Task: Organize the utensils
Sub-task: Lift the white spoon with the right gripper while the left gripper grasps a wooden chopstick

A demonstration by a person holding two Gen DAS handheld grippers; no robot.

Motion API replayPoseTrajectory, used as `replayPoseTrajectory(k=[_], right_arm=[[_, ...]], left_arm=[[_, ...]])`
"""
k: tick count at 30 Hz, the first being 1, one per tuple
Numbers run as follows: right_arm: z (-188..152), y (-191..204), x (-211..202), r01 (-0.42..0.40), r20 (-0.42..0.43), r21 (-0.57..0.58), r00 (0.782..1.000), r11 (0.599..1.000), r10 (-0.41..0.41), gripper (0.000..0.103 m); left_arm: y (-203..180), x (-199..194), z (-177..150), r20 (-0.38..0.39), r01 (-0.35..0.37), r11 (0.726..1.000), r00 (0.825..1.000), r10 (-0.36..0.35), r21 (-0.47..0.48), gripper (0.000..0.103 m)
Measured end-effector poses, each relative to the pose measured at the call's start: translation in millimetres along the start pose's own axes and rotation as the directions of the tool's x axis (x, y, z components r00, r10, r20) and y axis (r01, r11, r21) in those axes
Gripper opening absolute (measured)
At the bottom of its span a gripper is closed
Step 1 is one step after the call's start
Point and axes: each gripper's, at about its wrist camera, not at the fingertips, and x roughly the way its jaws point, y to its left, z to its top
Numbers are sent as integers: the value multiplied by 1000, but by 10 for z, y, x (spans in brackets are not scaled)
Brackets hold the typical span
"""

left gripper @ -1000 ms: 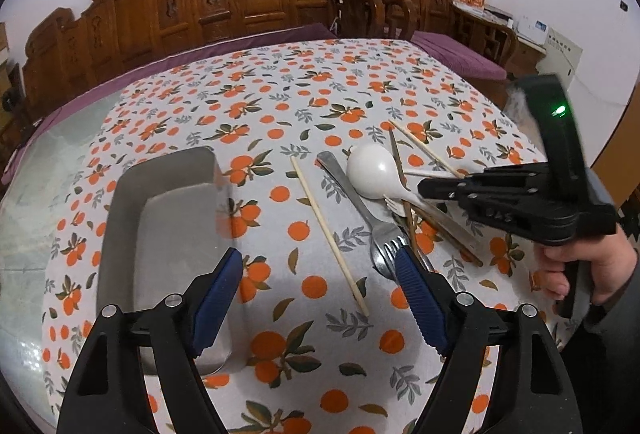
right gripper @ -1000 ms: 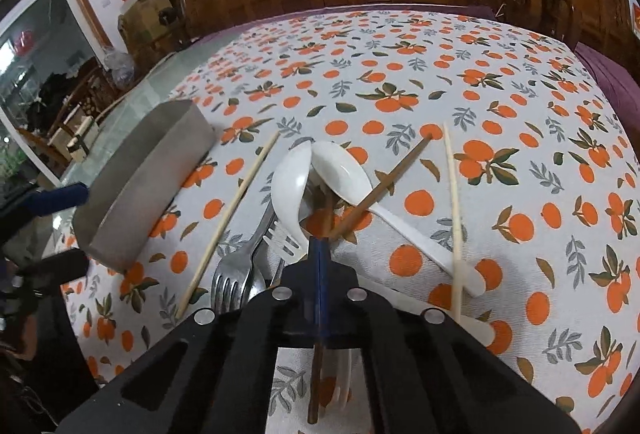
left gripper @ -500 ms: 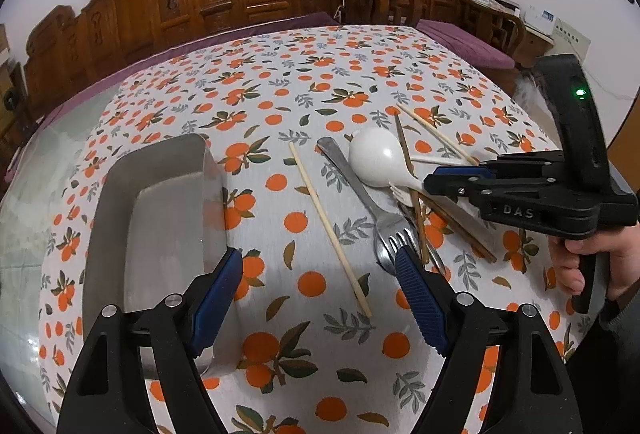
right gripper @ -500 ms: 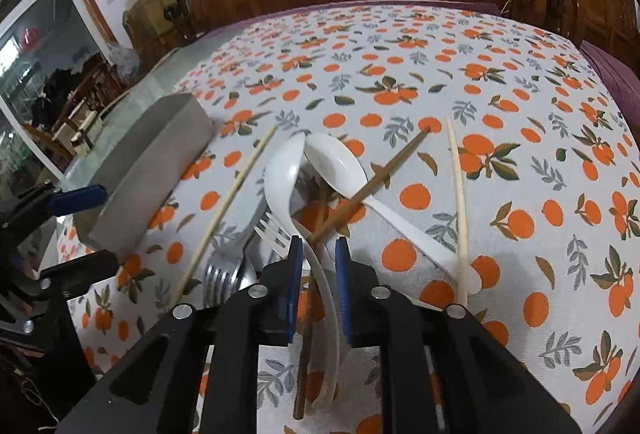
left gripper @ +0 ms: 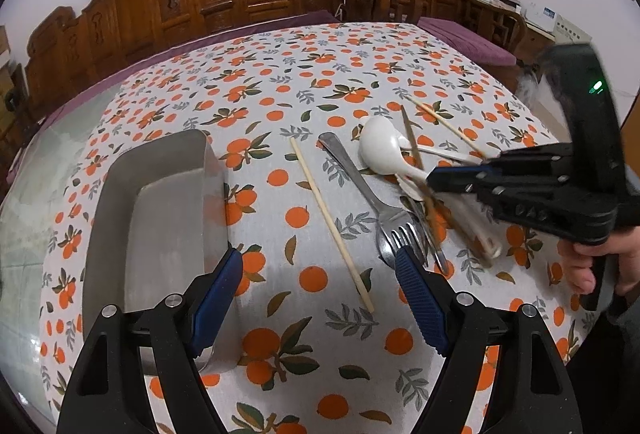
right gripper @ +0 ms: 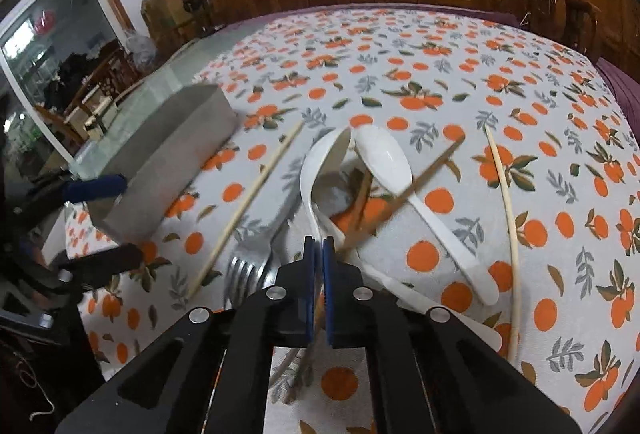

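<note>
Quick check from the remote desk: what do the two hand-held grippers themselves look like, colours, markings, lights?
Both are black plastic frames with silver screws and ribbed blue finger pads. The left hand-held gripper shows these. The right hand-held gripper has embossed lettering, too blurred to read, a green light and a bare hand on its grip.

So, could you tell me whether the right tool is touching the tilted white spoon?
Touching. In the right wrist view the right tool is closed on the handle of the white spoon, whose bowl is tipped on edge.
</note>
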Motion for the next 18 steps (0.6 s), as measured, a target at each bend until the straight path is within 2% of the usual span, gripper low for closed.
replayPoseTrajectory(k=[4, 6, 12, 18], right_arm=[[48, -81, -143, 6, 56, 31, 998, 1000, -7, 4], [66, -136, -186, 15, 77, 50, 997, 999, -19, 4], [74, -153, -182, 7, 84, 50, 996, 999, -11, 4], [124, -114, -287, -9, 149, 52, 989, 999, 1, 4]], left_arm=[[-10, 91, 26, -9, -1, 1000, 1000, 1, 4, 75], [-29, 166, 40, -21, -3, 1000, 1000, 3, 9, 68], [-76, 446, 92, -69, -13, 1000, 998, 14, 13, 56], [-83, 652, 95, -112, -17, 1000, 994, 17, 6, 43]])
